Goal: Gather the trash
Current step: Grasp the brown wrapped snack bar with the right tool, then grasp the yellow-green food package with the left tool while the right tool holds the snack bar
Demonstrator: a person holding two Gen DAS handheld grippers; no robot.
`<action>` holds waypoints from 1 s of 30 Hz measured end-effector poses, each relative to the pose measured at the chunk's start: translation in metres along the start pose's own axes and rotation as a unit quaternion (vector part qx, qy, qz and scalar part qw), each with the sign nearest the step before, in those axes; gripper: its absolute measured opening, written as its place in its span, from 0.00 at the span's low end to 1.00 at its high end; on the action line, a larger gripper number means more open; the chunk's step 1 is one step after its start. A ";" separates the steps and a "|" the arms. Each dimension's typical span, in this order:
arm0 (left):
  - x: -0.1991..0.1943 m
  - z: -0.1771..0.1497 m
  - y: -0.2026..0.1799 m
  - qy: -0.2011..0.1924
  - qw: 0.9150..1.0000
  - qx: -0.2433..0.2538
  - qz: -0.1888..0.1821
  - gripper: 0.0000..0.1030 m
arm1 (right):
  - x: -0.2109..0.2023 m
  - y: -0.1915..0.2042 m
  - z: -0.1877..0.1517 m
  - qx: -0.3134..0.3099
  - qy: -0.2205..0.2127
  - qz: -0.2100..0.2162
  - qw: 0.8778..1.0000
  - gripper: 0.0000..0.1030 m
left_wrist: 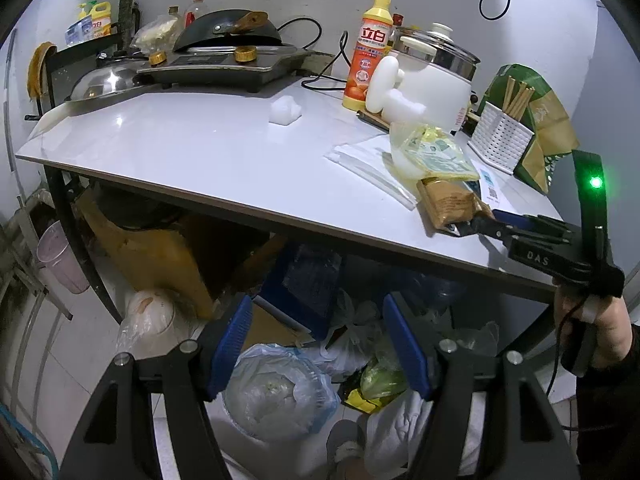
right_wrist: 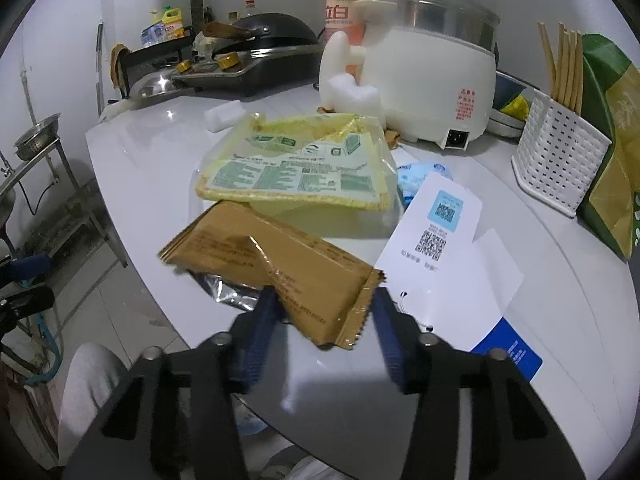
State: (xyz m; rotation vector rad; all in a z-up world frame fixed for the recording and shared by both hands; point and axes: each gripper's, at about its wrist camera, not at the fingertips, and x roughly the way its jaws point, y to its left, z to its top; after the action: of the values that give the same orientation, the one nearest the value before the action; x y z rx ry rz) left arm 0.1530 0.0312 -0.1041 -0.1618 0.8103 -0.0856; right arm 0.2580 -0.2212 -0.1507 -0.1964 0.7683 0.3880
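Far left, a pink cup (left_wrist: 60,258) hangs by the table's dark leg, and above it a black rack (left_wrist: 86,46) carries yellow bottles against the pale wall. Moving along the white table (left_wrist: 192,148): a steel lid (left_wrist: 106,84) lies at the back corner, beside a cooktop (left_wrist: 224,66) with brass knobs and a black wok (left_wrist: 230,32) tilted on top. A small white foam block (left_wrist: 285,110) sits alone on the open surface. Under the table it's crowded: brown cardboard, plastic bags (left_wrist: 280,392) and a blue crate on the tiled floor.

The left gripper (left_wrist: 320,350) hangs off the table's near edge over those bags, jaws apart, nothing between them.

Further right, an orange detergent bottle (left_wrist: 368,56) stands beside a white electric pot (left_wrist: 434,76) with a glass lid. In front of them lies a yellow plastic bag (right_wrist: 296,164), and overlapping its near edge, the brown wrapper (right_wrist: 280,264), which juts over the table's front edge. The right gripper (right_wrist: 322,312) straddles that wrapper's near end, blue pads on either side of it; whether they are pressing on it yet I cannot tell.

Right of that, a white slip with a QR code (right_wrist: 436,240), then a white perforated holder (right_wrist: 560,160) full of chopsticks, and a green-and-yellow bag (right_wrist: 616,152) by the wall.
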 end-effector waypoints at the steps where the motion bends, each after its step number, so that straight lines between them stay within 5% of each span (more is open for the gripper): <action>1: 0.000 0.000 0.000 0.000 1.000 0.000 0.000 0.66 | 0.000 0.000 0.000 -0.002 -0.001 -0.001 1.000 0.32; 9: 0.000 0.000 0.000 0.001 1.000 0.000 0.001 0.66 | -0.004 -0.004 -0.001 0.001 -0.017 0.009 1.000 0.05; 30: 0.052 0.073 -0.065 -0.023 0.995 0.092 -0.039 0.66 | -0.047 -0.059 0.005 0.045 -0.073 0.000 0.996 0.04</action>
State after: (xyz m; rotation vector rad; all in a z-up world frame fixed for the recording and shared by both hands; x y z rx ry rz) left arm 0.2406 -0.0319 -0.0804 -0.0219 0.7460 -0.2286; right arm 0.2546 -0.2860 -0.1114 -0.0830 0.6407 0.3620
